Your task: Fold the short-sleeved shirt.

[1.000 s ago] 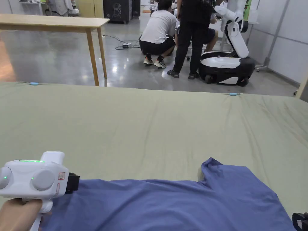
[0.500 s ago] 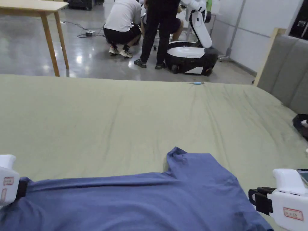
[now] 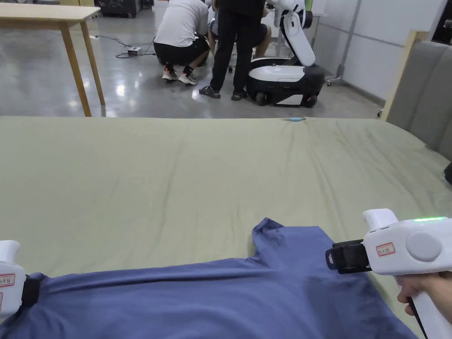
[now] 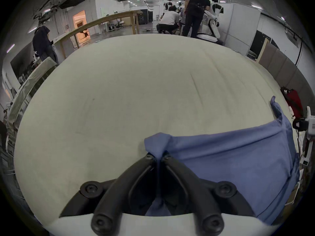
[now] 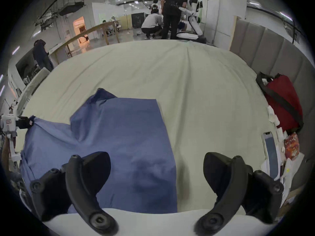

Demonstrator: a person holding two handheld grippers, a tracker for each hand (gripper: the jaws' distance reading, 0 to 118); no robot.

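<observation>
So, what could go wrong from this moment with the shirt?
The left gripper pinches only a small bunch of the blue shirt; it may slip when pulled. The right gripper is open above the shirt's edge, so it might also catch the green sheet. The sleeve is curled and may fold crooked.

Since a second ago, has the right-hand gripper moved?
Yes. The right gripper has come in from the right, over the blue shirt's edge, jaws open.
</observation>
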